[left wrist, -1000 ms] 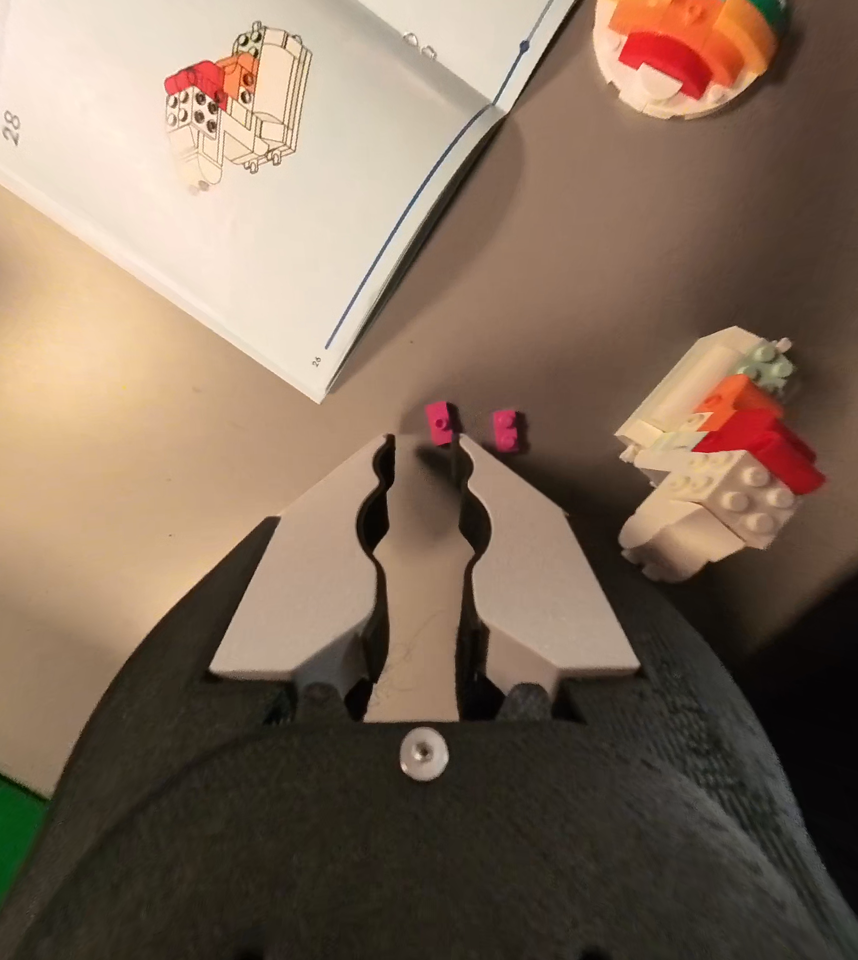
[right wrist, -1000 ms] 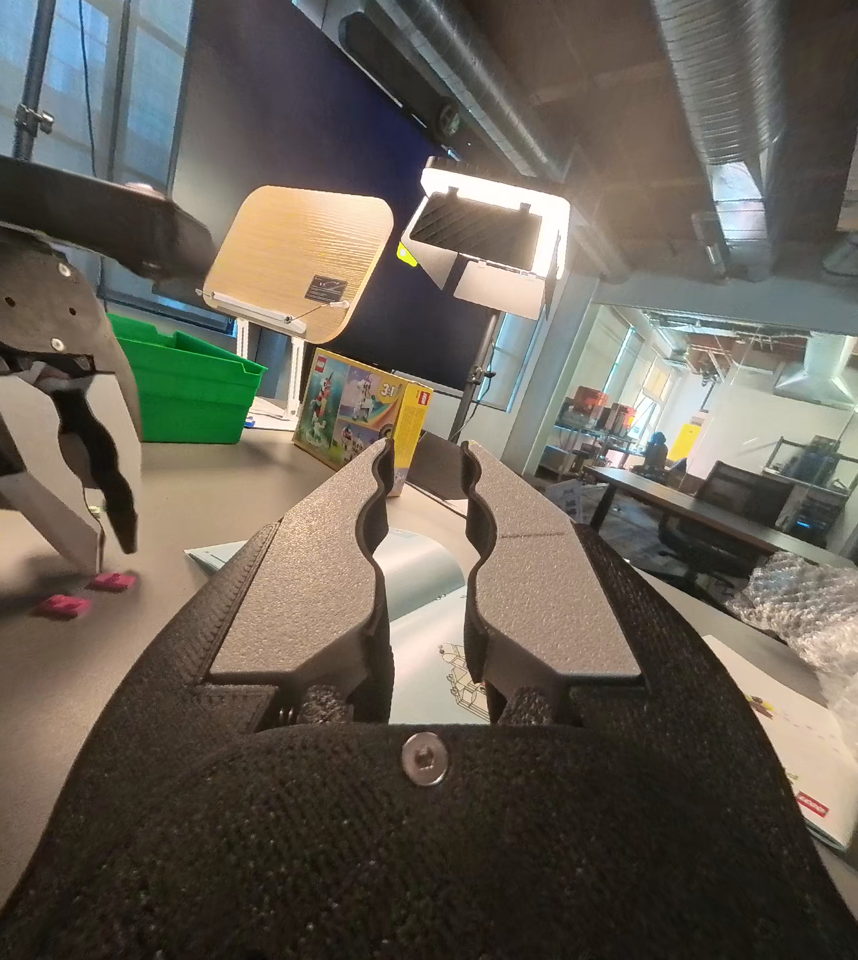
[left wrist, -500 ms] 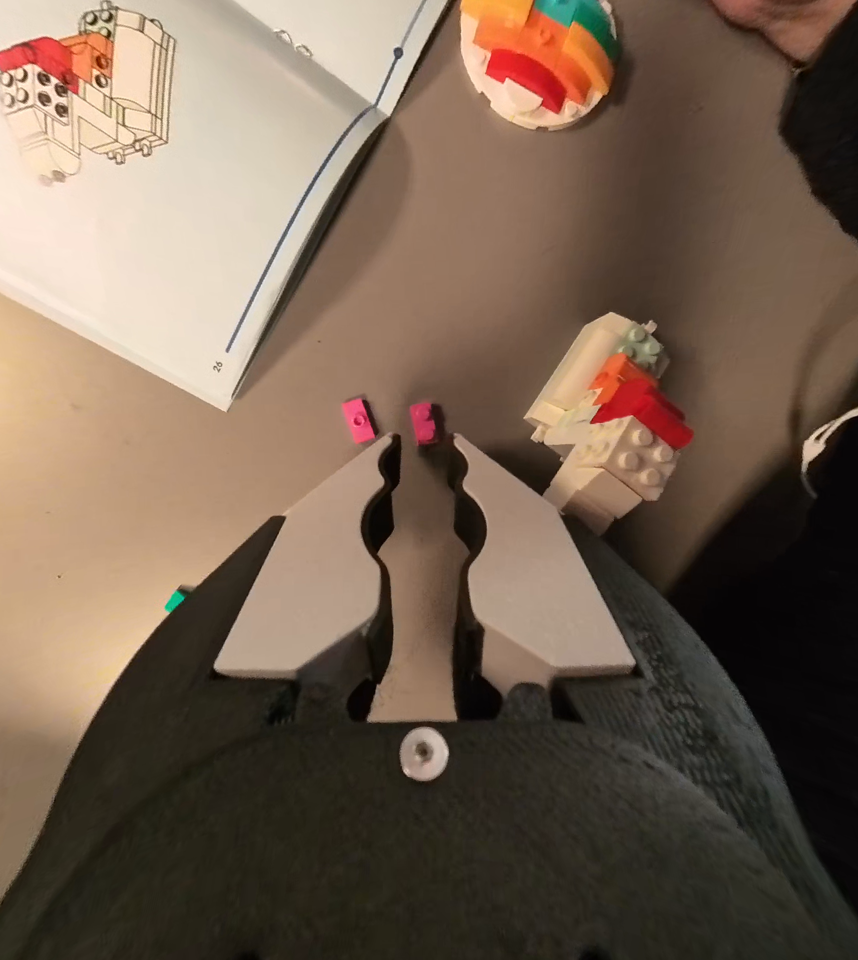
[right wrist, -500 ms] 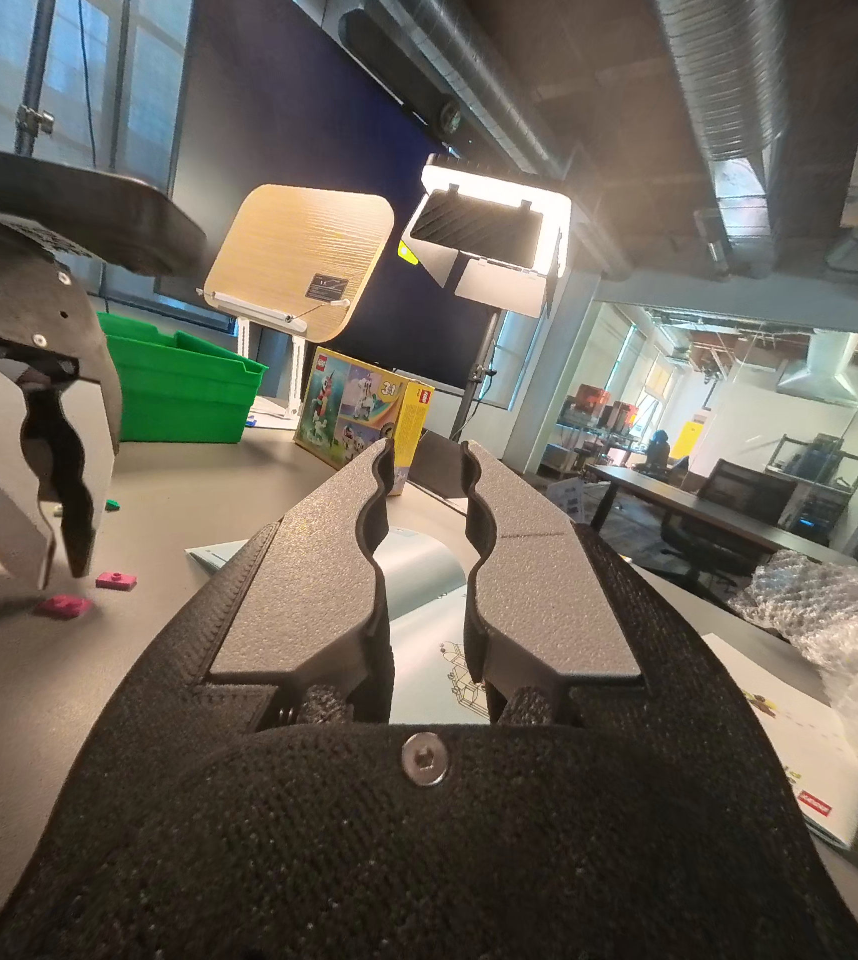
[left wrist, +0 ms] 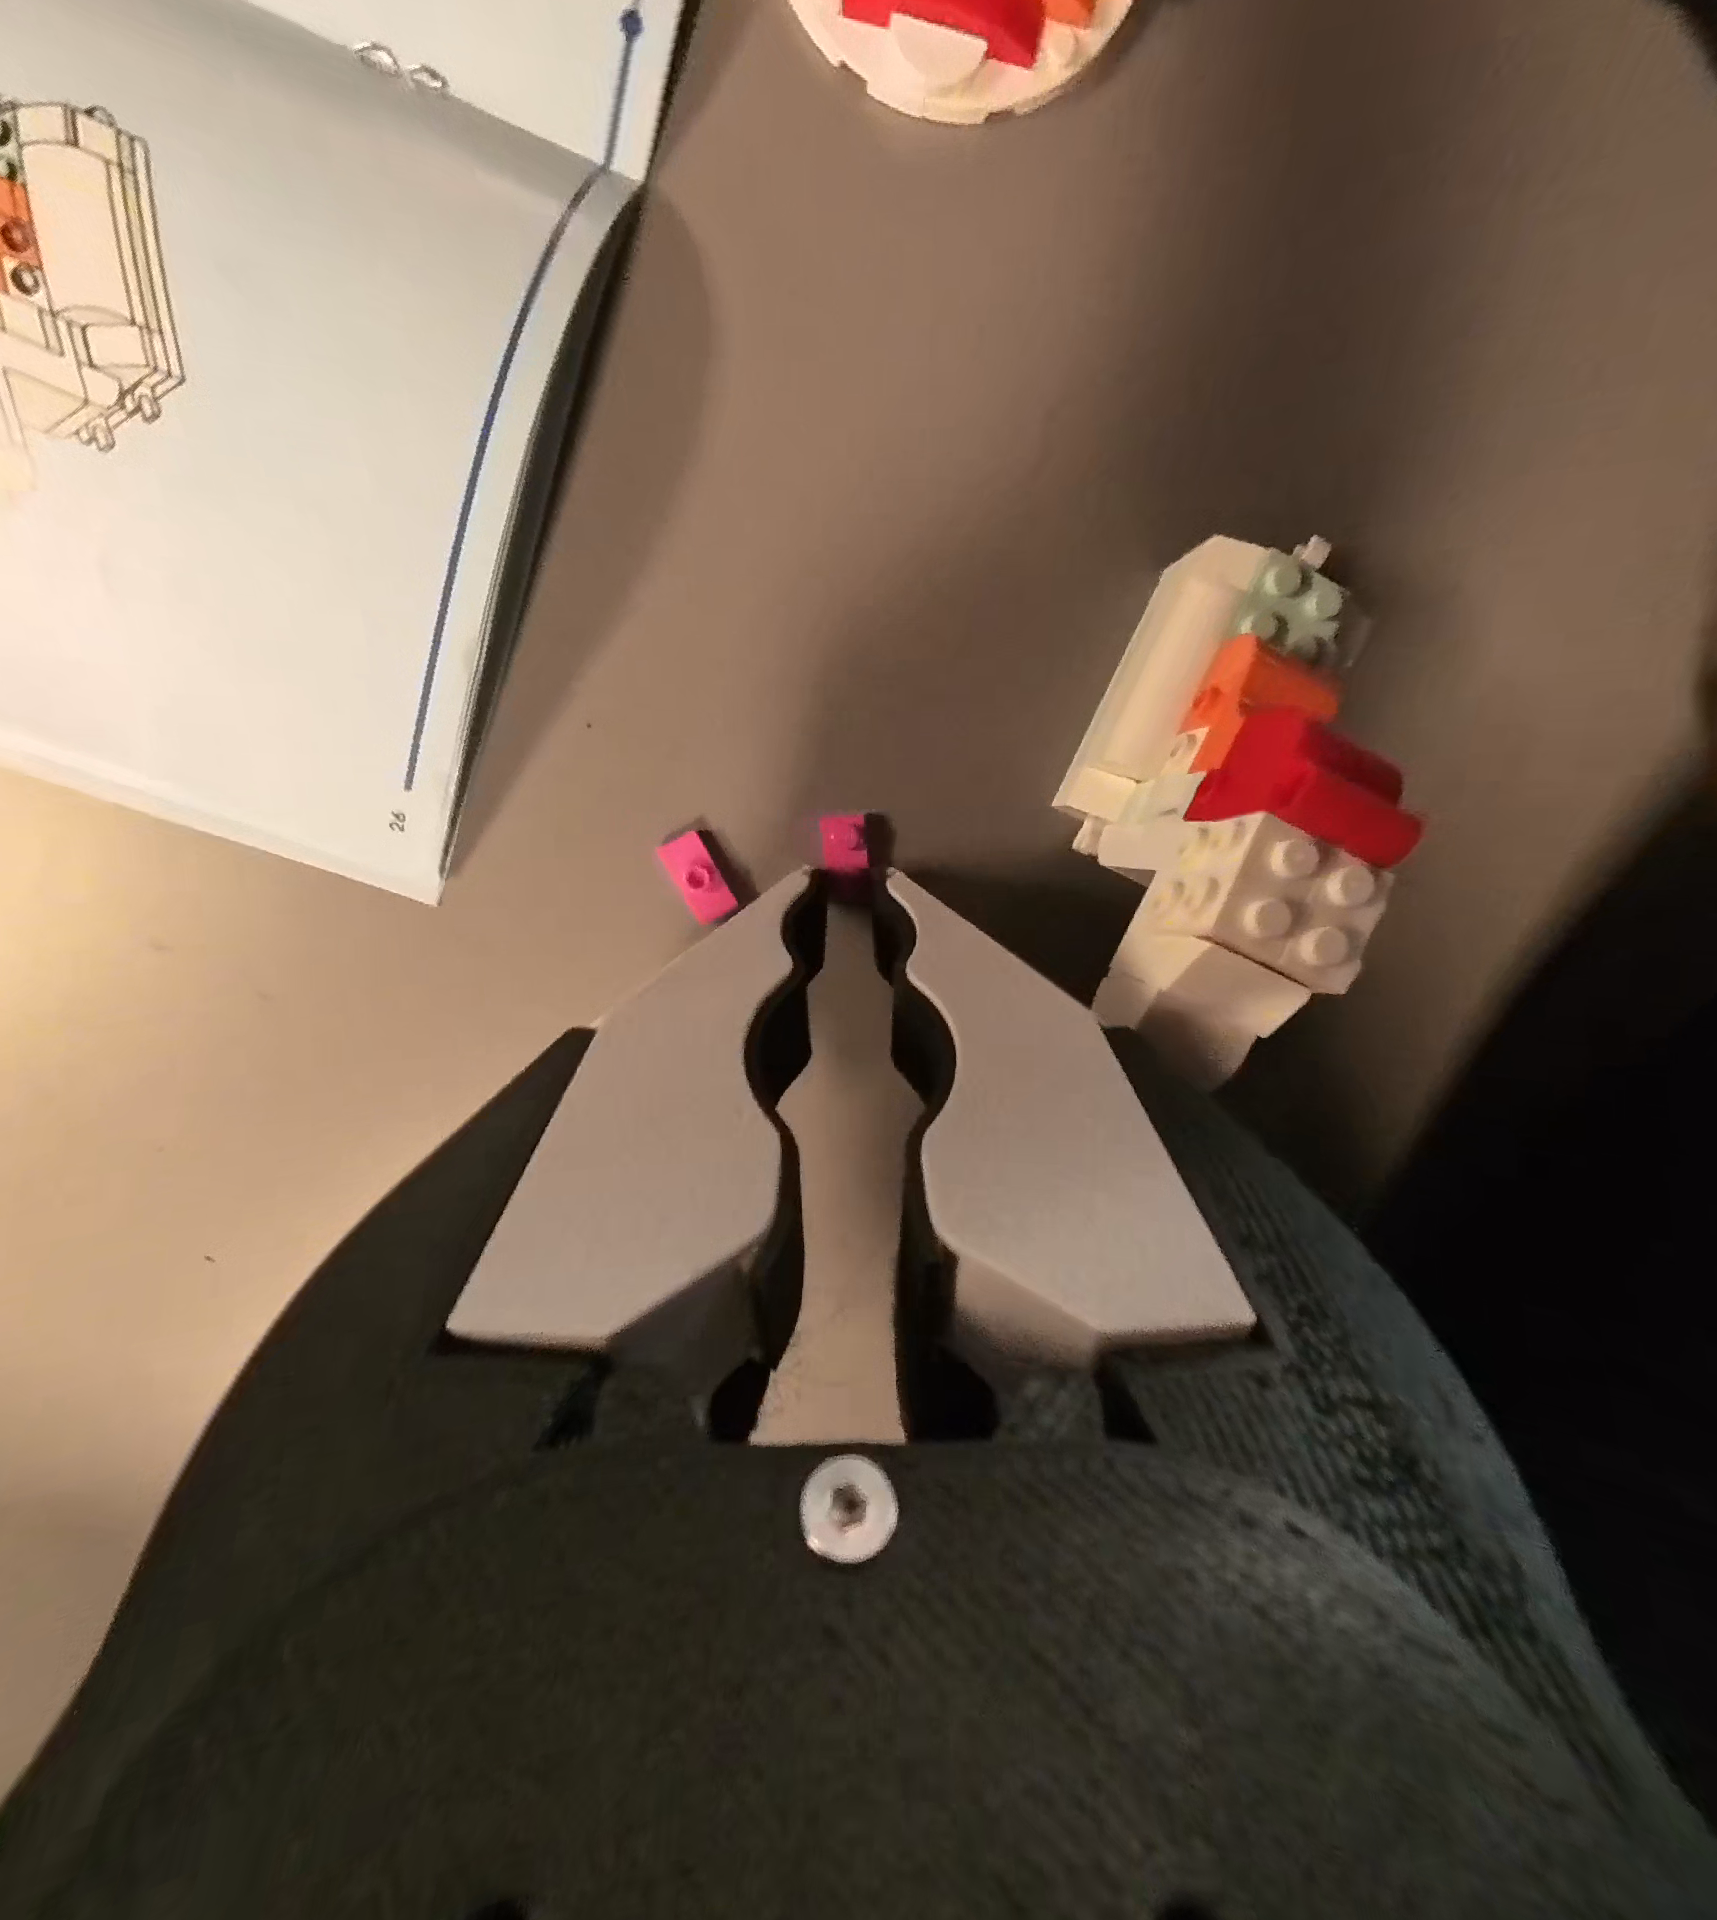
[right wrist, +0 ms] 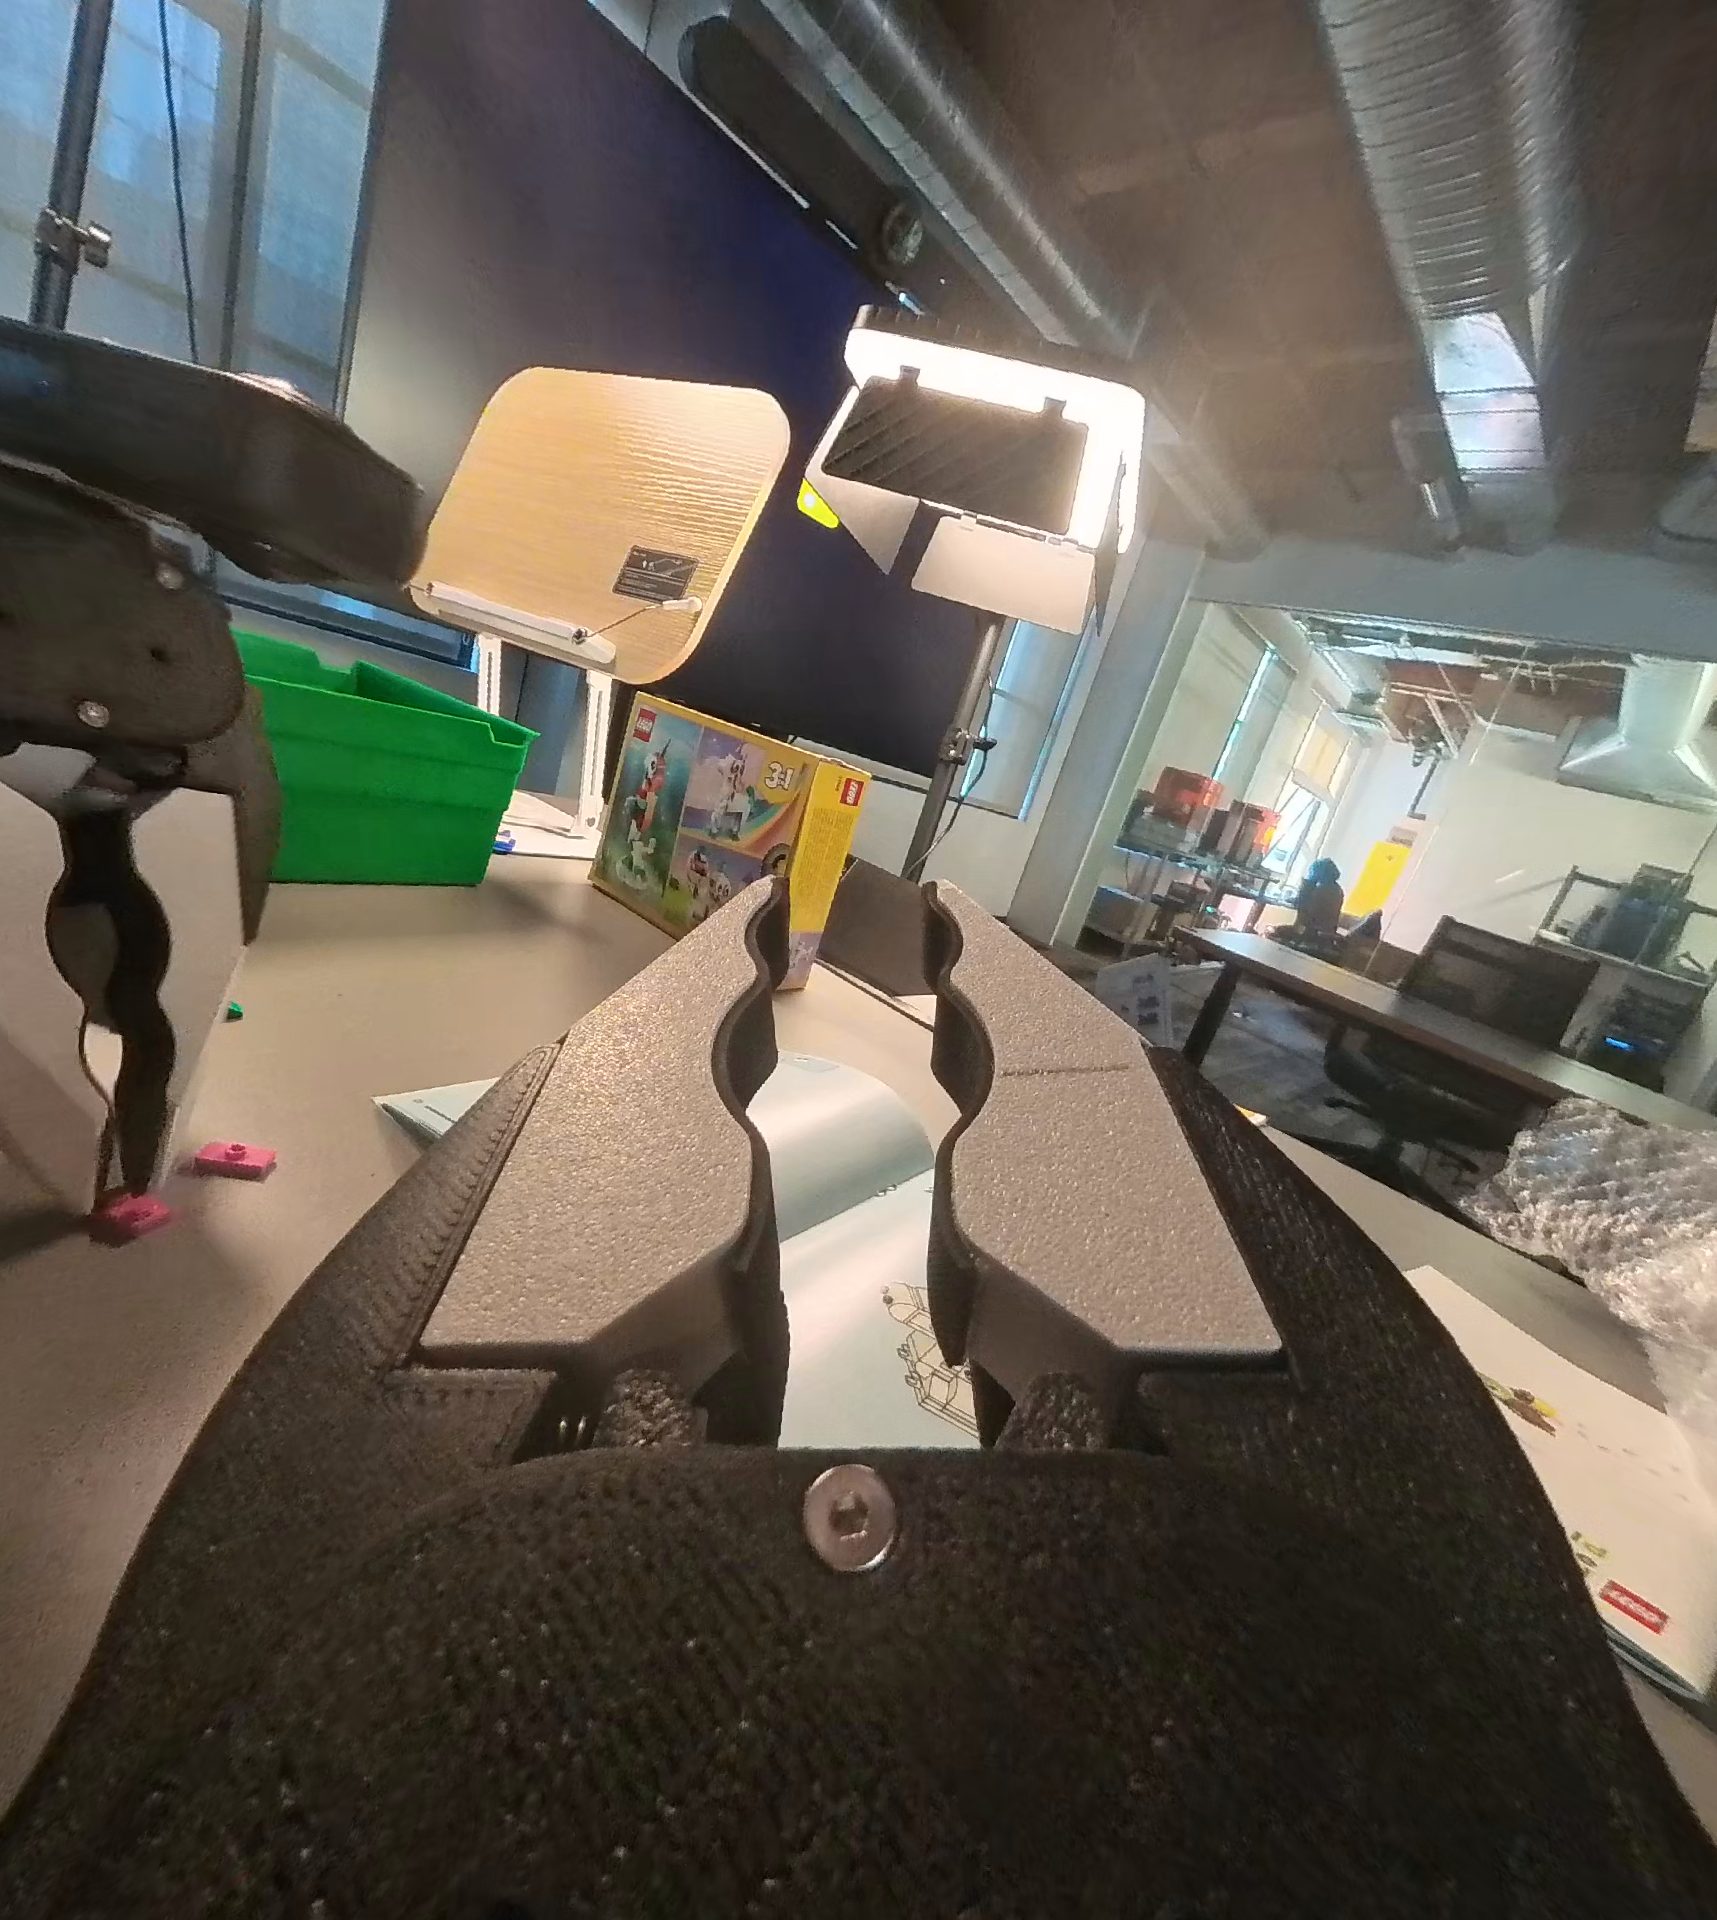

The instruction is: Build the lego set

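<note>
Two small pink plates lie on the grey table. My left gripper [left wrist: 846, 883] points down at the table, and its tips are closed around the right pink plate [left wrist: 846, 840], which rests on the surface. The other pink plate [left wrist: 696, 878] lies just to the left of the tips. The right wrist view shows the same grip [right wrist: 121, 1184] on that plate [right wrist: 132, 1216]. A partly built white model [left wrist: 1238, 831] with red and orange bricks stands to the right. My right gripper [right wrist: 854, 894] is open and empty, held above the open instruction booklet [right wrist: 854, 1226].
The instruction booklet [left wrist: 262, 468] lies at the upper left. A round white base with coloured arches [left wrist: 947, 52] sits at the top edge. A green bin [right wrist: 366, 790], the set's box [right wrist: 729, 821], bubble wrap [right wrist: 1643, 1216] and a second booklet [right wrist: 1602, 1475] stand around.
My left gripper moved right from the left pink plate to the right one, came down to the table and narrowed its fingers around that plate. My right gripper has stayed still.
</note>
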The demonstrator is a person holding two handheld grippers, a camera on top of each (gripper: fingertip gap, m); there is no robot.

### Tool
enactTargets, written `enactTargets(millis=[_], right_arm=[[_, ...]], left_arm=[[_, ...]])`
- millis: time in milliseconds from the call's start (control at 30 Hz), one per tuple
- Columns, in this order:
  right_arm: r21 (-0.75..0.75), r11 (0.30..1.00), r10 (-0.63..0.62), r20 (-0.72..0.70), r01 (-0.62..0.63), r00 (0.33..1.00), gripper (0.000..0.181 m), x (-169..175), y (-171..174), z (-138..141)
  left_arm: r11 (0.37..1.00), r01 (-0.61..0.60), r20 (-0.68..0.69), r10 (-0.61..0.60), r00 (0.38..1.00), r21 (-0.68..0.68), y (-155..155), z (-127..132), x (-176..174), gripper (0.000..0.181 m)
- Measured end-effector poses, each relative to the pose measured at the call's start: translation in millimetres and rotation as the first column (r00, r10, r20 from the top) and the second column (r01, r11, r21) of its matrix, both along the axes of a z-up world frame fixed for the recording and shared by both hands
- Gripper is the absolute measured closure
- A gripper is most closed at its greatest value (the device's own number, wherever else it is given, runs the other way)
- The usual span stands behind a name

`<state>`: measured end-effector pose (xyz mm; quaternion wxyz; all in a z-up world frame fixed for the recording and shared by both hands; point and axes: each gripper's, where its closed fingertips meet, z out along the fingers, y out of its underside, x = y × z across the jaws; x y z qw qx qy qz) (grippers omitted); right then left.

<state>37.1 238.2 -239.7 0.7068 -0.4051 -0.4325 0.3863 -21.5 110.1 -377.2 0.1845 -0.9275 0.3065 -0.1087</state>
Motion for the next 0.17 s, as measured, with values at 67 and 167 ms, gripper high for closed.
enactTargets(millis=[67, 167], right_arm=[[0.0, 1.0, 0.0, 0.0, 0.0, 1.0, 0.158, 0.0, 0.1, 0.0], [0.0, 1.0, 0.0, 0.0, 0.0, 1.0, 0.158, 0.0, 0.1, 0.0]], left_arm=[[0.998, 0.059, -0.014, -0.059, 0.998, -0.006, -0.3, -0.1, -0.2, 0.174], [0.989, 0.148, -0.036, -0.149, 0.988, -0.017, -0.3, -0.2, -1.9, 0.174]])
